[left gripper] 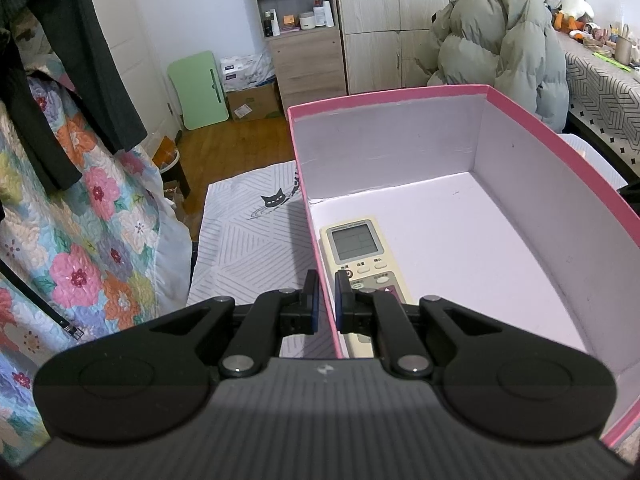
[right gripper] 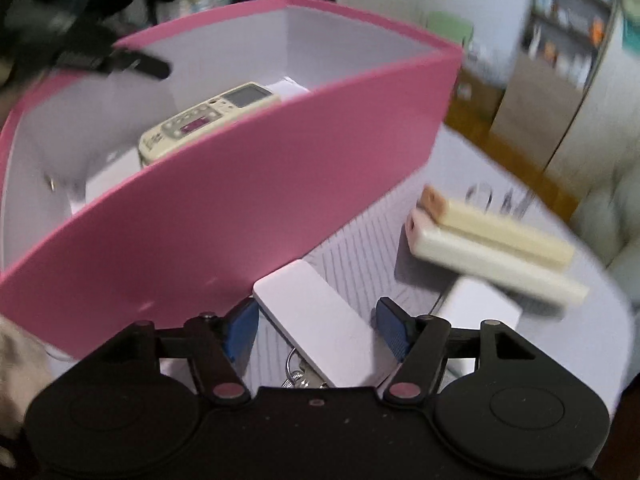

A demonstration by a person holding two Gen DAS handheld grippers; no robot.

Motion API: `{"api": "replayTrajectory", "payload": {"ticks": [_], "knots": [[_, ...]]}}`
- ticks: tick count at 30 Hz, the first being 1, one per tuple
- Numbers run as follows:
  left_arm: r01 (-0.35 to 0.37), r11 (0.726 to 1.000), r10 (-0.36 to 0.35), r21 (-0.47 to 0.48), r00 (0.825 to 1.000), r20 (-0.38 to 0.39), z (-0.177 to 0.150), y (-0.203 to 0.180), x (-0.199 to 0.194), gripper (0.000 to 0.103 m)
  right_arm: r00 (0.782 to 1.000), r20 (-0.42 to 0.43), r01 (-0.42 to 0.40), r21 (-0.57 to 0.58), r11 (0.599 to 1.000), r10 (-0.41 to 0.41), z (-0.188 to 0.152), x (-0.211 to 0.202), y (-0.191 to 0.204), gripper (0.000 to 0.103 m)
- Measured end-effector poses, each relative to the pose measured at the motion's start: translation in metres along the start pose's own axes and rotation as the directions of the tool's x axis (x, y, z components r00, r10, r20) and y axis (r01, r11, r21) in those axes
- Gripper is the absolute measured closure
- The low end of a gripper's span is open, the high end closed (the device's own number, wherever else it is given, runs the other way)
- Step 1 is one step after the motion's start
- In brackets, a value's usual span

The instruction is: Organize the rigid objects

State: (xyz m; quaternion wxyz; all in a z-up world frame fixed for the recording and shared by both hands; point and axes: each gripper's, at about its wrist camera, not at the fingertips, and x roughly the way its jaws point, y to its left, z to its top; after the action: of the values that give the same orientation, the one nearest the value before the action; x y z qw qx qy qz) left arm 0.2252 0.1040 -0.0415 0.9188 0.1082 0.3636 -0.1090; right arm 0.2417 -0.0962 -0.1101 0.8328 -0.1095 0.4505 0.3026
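A pink box [left gripper: 560, 148] with a white inside stands on a striped cloth. A cream remote control [left gripper: 360, 248] lies inside it by the left wall. My left gripper [left gripper: 327, 300] is shut on the box's left wall, one finger inside, one outside. In the right wrist view the box [right gripper: 248, 200] and remote [right gripper: 208, 120] show from outside. My right gripper [right gripper: 318, 330] is open around a flat white remote [right gripper: 320, 320] lying on the cloth, with keys [right gripper: 300, 376] beneath it.
Two stacked cream and pink bars [right gripper: 492, 248] and a white block [right gripper: 480, 304] lie on the cloth to the right. A floral quilt [left gripper: 80, 240] hangs to the left. A padded jacket [left gripper: 500, 40], shelves [left gripper: 296, 0] and a cluttered table [left gripper: 600, 72] stand behind.
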Motion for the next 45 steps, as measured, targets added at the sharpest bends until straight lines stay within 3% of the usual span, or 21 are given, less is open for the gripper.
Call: {"api": "replayTrajectory", "payload": {"ticks": [1, 2, 3, 5, 20, 27, 30, 33, 37, 45], "knots": [[0.000, 1.000, 0.000, -0.001, 1.000, 0.001, 0.000, 0.000, 0.000, 0.096, 1.000, -0.013, -0.013, -0.020, 1.000, 0.013, 0.002, 0.000, -0.002, 0.031], [0.000, 1.000, 0.000, -0.001, 1.000, 0.000, 0.000, 0.000, 0.001, 0.096, 1.000, -0.026, -0.019, -0.031, 0.999, 0.018, 0.003, -0.001, -0.004, 0.038], [-0.002, 1.000, 0.002, 0.000, 1.000, -0.001, 0.000, 0.001, 0.001, 0.096, 0.999, -0.034, -0.022, 0.006, 1.000, 0.022, 0.006, -0.003, -0.010, 0.048], [0.000, 1.000, 0.000, -0.004, 1.000, -0.001, 0.000, 0.000, 0.001, 0.096, 0.998, -0.038, -0.043, 0.127, 0.991, 0.048, 0.009, -0.008, -0.025, 0.057], [0.007, 1.000, -0.007, -0.020, 1.000, 0.000, 0.000, 0.003, 0.002, 0.096, 0.992, 0.129, -0.021, 0.259, 0.966, -0.013, 0.005, -0.047, -0.012, 0.058], [0.013, 0.999, -0.013, -0.039, 1.000, 0.003, -0.001, 0.007, 0.002, 0.096, 0.976, 0.208, 0.012, 0.263, 0.965, -0.069, 0.013, -0.096, 0.001, 0.058], [0.010, 0.999, -0.010, -0.036, 1.000, 0.005, -0.002, 0.007, 0.002, 0.096, 0.966, 0.257, -0.041, 0.243, 0.969, -0.023, 0.025, -0.117, 0.010, 0.058], [0.014, 0.999, -0.014, -0.041, 1.000, 0.005, -0.002, 0.007, 0.002, 0.096, 0.959, 0.275, -0.133, 0.204, 0.970, 0.074, 0.041, -0.122, 0.026, 0.058], [0.016, 0.999, -0.016, -0.042, 1.000, 0.006, -0.002, 0.007, 0.001, 0.096, 0.957, 0.219, -0.229, 0.158, 0.961, 0.192, 0.066, -0.095, 0.050, 0.058], [0.001, 0.999, -0.001, -0.034, 1.000, -0.001, -0.001, 0.003, 0.001, 0.096, 0.966, -0.022, -0.252, 0.117, 0.961, 0.256, 0.102, -0.019, 0.081, 0.058]]}}
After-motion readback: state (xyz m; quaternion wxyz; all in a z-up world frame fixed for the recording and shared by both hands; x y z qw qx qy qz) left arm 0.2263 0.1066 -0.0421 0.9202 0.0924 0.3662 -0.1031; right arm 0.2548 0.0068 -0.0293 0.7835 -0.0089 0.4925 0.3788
